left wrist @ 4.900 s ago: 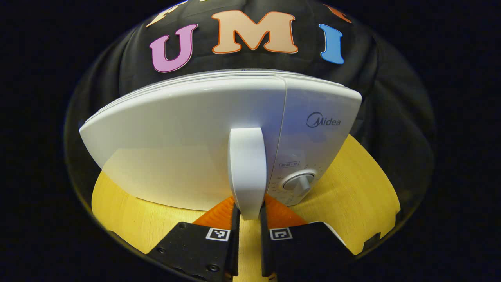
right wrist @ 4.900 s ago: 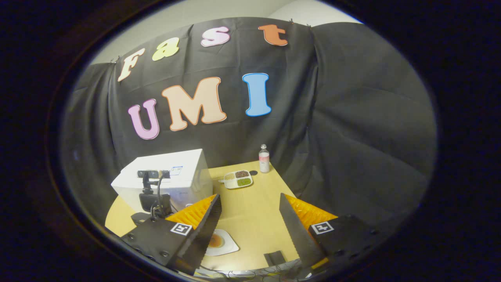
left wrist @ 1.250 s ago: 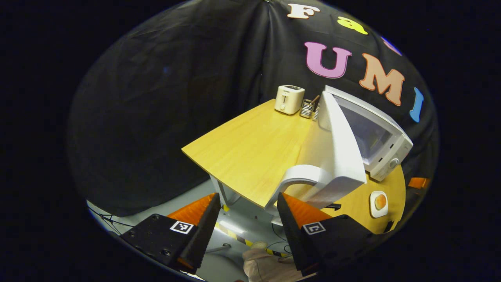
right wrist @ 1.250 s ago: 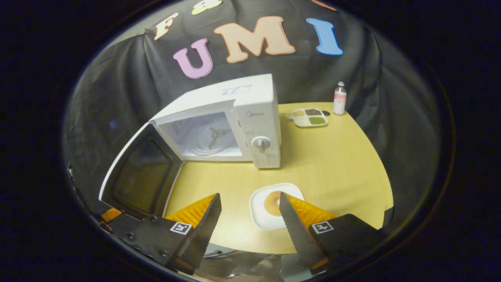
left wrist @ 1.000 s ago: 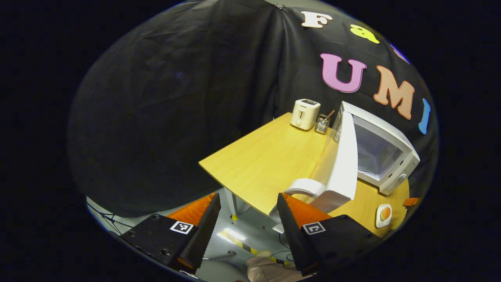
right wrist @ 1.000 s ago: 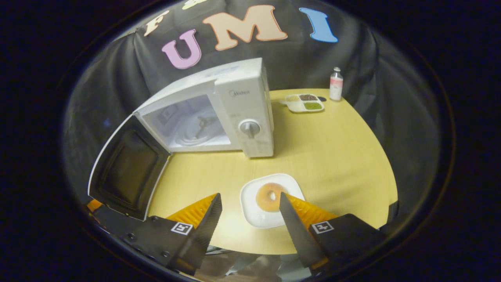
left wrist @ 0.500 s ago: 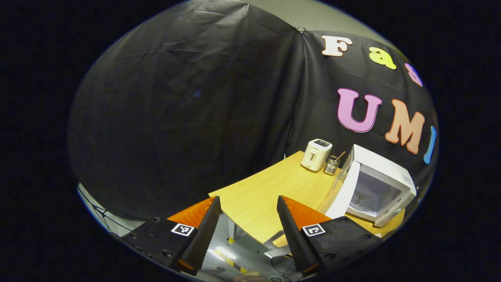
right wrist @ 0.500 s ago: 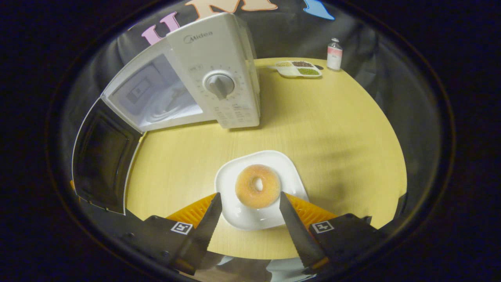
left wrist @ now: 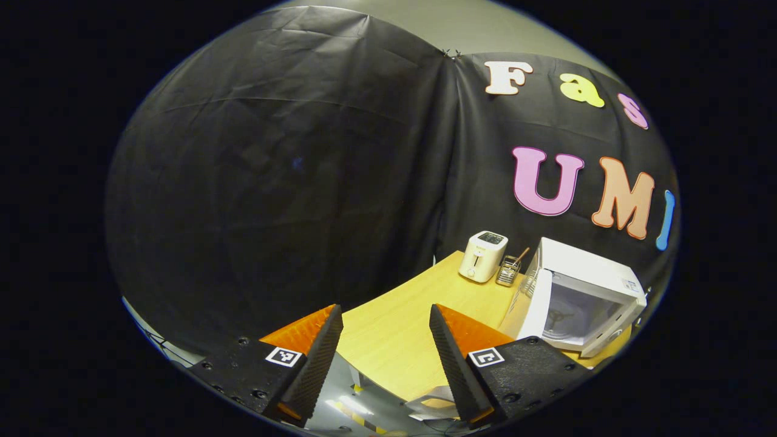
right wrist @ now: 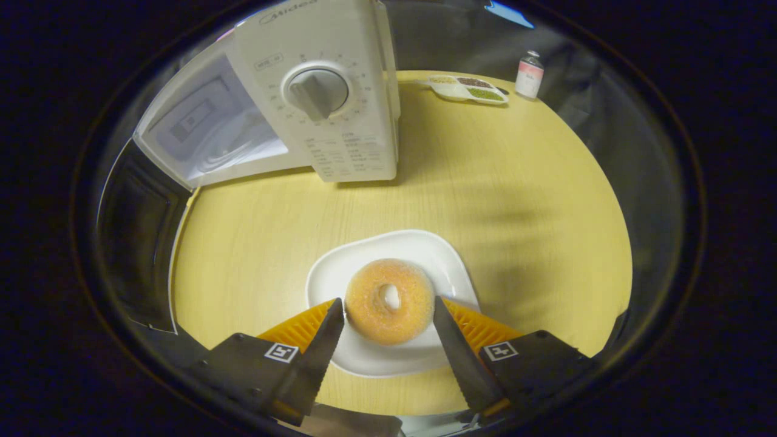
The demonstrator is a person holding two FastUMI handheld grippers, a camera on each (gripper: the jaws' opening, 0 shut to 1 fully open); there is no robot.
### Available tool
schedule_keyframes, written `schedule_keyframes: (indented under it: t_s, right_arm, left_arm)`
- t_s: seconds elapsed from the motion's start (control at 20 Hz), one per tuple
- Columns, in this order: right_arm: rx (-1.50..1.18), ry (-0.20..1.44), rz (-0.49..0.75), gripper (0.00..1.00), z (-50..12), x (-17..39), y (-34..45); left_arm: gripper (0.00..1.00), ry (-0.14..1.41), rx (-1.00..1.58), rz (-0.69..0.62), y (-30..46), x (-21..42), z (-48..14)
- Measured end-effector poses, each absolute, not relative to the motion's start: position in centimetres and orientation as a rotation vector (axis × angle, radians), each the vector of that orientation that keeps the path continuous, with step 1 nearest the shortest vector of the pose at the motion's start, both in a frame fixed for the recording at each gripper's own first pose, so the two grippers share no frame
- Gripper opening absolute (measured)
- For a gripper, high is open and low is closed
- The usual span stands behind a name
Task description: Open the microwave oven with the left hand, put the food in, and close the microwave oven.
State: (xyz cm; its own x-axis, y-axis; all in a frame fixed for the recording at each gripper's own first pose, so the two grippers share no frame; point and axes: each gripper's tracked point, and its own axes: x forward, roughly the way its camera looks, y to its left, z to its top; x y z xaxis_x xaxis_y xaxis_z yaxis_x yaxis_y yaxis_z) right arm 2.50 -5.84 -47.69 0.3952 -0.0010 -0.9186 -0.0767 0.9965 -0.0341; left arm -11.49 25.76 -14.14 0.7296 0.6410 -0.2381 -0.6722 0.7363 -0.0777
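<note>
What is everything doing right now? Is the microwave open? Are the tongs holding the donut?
White microwave oven: door swung wide open, nothing visible inside.
Orange sugared ring donut: lying flat on its plate, not gripped.
White square plate: resting on the table.
Right tongs: open, one finger on each side of the donut.
Left tongs: open, holding nothing.
Small bottle with pink label: upright, capped.

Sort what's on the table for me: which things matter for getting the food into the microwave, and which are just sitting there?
Job:
- microwave oven, its door swung open
- doughnut on the white plate
- right gripper, open, fingers either side of the doughnut
- left gripper, open, held back from the table

Lying about:
- toaster
- wire utensil holder
- divided dish
- small bottle
</note>
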Motion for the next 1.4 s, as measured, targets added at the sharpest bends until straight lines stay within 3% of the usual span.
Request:
schedule_keyframes:
  t_s: [0.05, 0.25, 0.3, 0.35, 0.55, 0.95, 1.4]
  right_arm:
    - [-0.082, 1.161, 0.041, 0.94, -47.6, 2.5, -5.9]
    - [-0.073, 1.151, 0.014, 0.75, -47.5, 2.6, -5.7]
    - [-0.068, 1.146, 0.009, 0.75, -47.4, 2.6, -5.7]
    - [-0.055, 1.137, 0.001, 0.81, -47.1, 2.5, -5.5]
    - [0.084, 1.090, -0.027, 0.81, -45.1, 2.1, -3.6]
    - [0.559, 1.036, 0.030, 0.81, -41.3, 0.8, 7.3]
    - [0.802, 0.859, 0.103, 0.80, -39.1, 3.1, 16.9]
  left_arm:
    - [0.84, 0.203, -0.165, 0.720, 25.7, -11.2, -14.2]
    - [0.84, 0.218, -0.176, 0.695, 25.9, -10.1, -15.0]
    - [0.84, 0.221, -0.181, 0.686, 25.8, -9.9, -15.1]
    - [0.84, 0.224, -0.185, 0.677, 25.8, -9.6, -15.3]
    - [0.84, 0.240, -0.192, 0.642, 25.8, -8.7, -16.1]
    - [0.84, 0.276, -0.197, 0.556, 26.1, -7.0, -17.6]
    - [0.85, 0.347, -0.195, 0.500, 26.6, -6.9, -20.2]
